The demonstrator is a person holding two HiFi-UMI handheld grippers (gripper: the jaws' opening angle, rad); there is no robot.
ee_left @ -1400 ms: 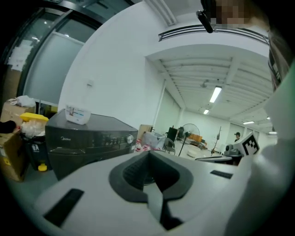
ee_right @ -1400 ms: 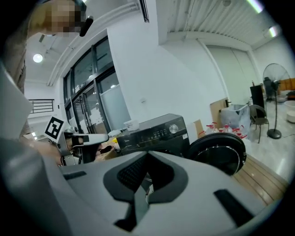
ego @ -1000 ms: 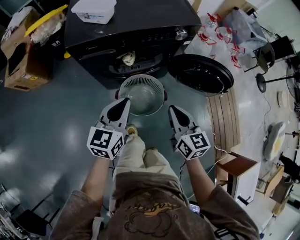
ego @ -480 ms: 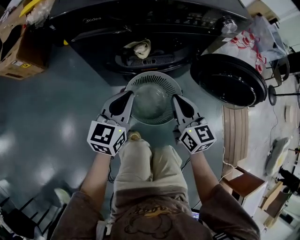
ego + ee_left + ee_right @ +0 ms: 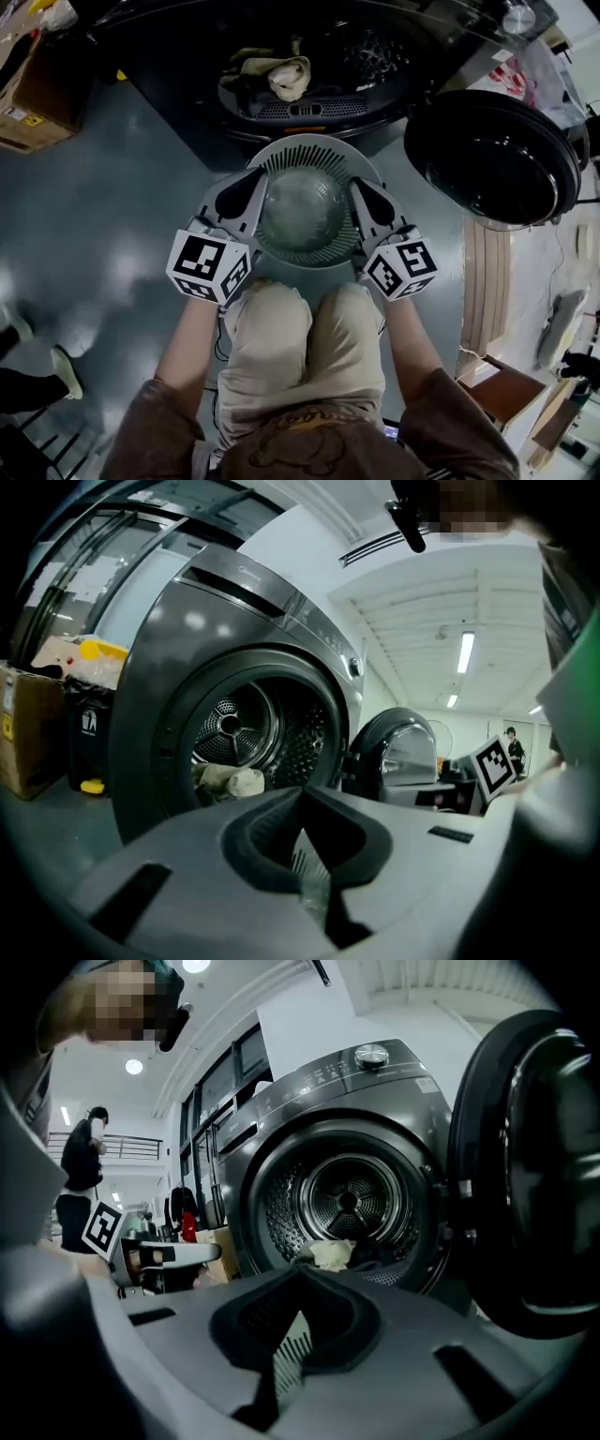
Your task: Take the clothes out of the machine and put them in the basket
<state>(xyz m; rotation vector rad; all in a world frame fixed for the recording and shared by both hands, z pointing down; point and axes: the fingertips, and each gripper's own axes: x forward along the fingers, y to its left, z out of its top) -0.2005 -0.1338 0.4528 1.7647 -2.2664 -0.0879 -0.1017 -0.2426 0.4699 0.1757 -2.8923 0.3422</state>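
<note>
The clothes, a crumpled cream cloth garment (image 5: 281, 75) with something darker beside it, lie at the near lip of the drum of the dark grey front-loading machine (image 5: 169, 75). Nothing is in the basket yet.

The round pale grey-green slatted plastic basket (image 5: 309, 145) sits just near of the drum mouth, between the person's knees and the machine. The left gripper (image 5: 251, 183) is clenched on its left rim and the right gripper (image 5: 361, 192) on its right rim; each gripper view shows a thin slatted edge pinched between the jaws.

**What could go wrong**
- Each grip is a narrow pinch on a thin rim, so if one slips the basket would probably tip or drop.
- I cannot tell whether the basket already rests on the glossy teal floor (image 5: 112, 206). Letting go too soon could leave it rolling away from the opening.
- The round black machine door (image 5: 497, 155) hangs open at the right, near the right gripper, and a reach into the drum might knock it.
- The darker item could be overlooked against the dark drum.

**Writing**
- No brand or lettering can be read.
- The black-and-white marker cubes (image 5: 208, 267) show only square patterns.
- The brown cardboard box (image 5: 37, 103) at far left carries a small yellow label, too small to read.
</note>
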